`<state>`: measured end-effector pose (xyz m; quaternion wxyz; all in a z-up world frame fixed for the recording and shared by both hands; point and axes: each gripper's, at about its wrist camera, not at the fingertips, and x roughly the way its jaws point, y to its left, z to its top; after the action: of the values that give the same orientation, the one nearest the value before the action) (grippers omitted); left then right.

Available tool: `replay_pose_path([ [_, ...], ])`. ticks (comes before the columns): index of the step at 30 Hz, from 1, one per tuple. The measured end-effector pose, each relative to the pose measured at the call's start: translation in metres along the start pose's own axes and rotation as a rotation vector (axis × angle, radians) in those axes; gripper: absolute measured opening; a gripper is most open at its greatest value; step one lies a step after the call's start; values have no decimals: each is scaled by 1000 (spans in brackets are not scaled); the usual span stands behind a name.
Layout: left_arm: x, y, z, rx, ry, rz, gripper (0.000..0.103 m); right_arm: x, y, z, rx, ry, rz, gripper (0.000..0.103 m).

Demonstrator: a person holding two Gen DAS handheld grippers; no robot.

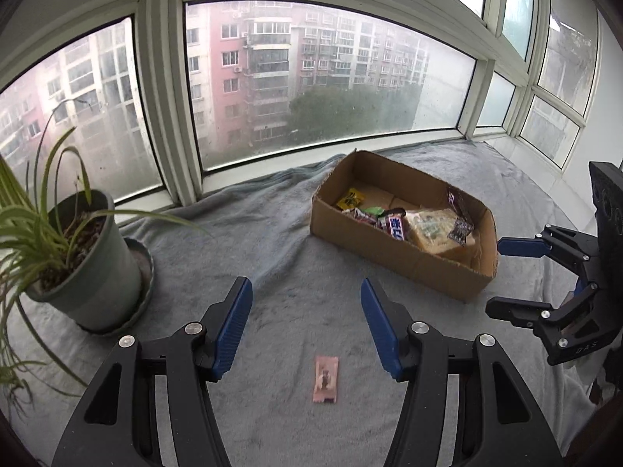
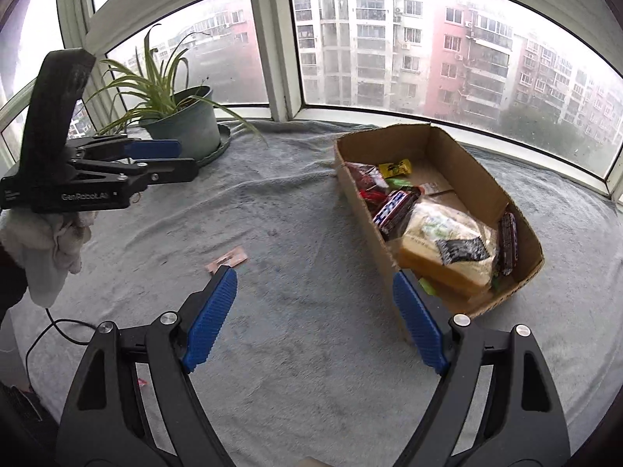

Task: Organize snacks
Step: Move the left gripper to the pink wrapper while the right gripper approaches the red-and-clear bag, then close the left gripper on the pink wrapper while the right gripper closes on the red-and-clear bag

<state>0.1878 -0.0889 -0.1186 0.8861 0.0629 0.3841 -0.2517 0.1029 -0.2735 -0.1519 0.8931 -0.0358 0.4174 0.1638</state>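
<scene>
I am looking at an open brown cardboard box sitting on the grey fleece blanket that covers the window ledge, toward the window edge of it. Inside the box I am seeing a large clear-wrapped pale yellow bread loaf filling the near end, with a small black-and-white sachet lying on top of it. A dark chocolate bar with white lettering is lying beside the loaf, a dark red bar is leaning against the box's far wall, and a yellow packet and some red and green wrappers are lying at the far end.

One small pink rectangular snack packet is lying alone on the blanket outside the box, near the front edge. My left gripper is hovering above it, jaws about half apart, holding nothing. My right gripper is hanging near the box's near corner, jaws spread wide and empty.

A grey-green plastic pot with a long-leaved plant is standing in a saucer at the left end of the ledge.
</scene>
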Motion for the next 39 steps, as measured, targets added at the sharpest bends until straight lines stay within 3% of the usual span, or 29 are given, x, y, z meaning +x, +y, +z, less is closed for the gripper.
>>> replay_pose_path([
  [10,9,7,-48,-13,92,-65,52,-35,87,-60,110,53,7,85],
  [19,17,14,-90,-41,142,-107,52,-6,149,-113,246,151,-65,85],
  [29,45,8,-92,-7,137,-132,52,15,174,-119,261,166,-143,85],
  [33,52,4,-87,13,133,-152,40,22,183,-121,225,191,-195,85],
  [39,65,-7,-85,64,155,-151,40,23,181,-122,223,205,-197,85],
])
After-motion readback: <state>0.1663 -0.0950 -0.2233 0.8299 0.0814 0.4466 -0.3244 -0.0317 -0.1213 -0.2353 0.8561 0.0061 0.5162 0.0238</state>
